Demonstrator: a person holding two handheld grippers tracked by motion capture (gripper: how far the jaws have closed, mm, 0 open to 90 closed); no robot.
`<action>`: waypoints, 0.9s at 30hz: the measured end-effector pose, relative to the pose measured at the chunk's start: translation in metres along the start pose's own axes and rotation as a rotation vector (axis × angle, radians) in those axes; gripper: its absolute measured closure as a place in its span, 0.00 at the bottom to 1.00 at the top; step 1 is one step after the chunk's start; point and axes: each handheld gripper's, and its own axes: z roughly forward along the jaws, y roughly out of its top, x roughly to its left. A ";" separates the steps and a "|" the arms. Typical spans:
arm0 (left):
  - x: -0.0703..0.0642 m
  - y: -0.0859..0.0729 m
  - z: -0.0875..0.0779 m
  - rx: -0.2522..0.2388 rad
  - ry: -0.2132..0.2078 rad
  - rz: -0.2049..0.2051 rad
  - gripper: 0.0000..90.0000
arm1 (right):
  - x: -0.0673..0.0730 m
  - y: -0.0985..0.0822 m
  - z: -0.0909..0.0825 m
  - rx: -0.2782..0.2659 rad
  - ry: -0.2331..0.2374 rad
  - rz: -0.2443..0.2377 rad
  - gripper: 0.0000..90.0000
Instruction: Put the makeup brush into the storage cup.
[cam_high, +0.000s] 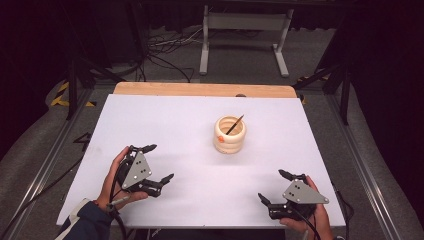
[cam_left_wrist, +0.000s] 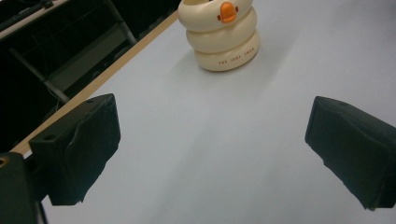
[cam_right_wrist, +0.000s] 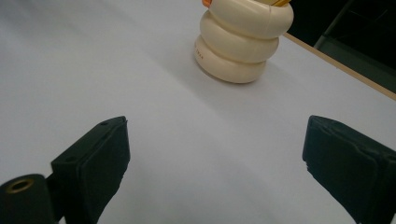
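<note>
A cream ringed holder (cam_high: 229, 135) with an orange duck beak stands right of the table's middle; a dark pen (cam_high: 234, 124) leans inside it. The same holder (cam_left_wrist: 222, 35) shows at the top of the left gripper view, and again the holder (cam_right_wrist: 243, 39) at the top of the right gripper view. My left gripper (cam_high: 158, 163) rests near the front left, open, nothing between its jaws. My right gripper (cam_high: 272, 186) sits at the front right, open and empty too. Both stand well short of the holder.
The white table top (cam_high: 190, 130) has a wooden strip (cam_high: 200, 89) along its far edge. Beyond it a metal frame stand (cam_high: 245, 30) and cables lie on the floor. Black poles flank the table on both sides.
</note>
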 end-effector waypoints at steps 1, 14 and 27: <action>0.000 -0.002 -0.001 0.001 -0.002 0.001 0.05 | 0.000 0.000 0.000 0.000 0.001 0.000 0.09; 0.000 -0.029 -0.022 0.036 0.048 -0.045 0.05 | 0.000 0.000 0.000 0.004 0.004 0.000 0.09; 0.006 -0.054 -0.051 0.071 0.102 -0.095 0.05 | 0.001 -0.001 0.000 0.006 0.003 -0.002 0.09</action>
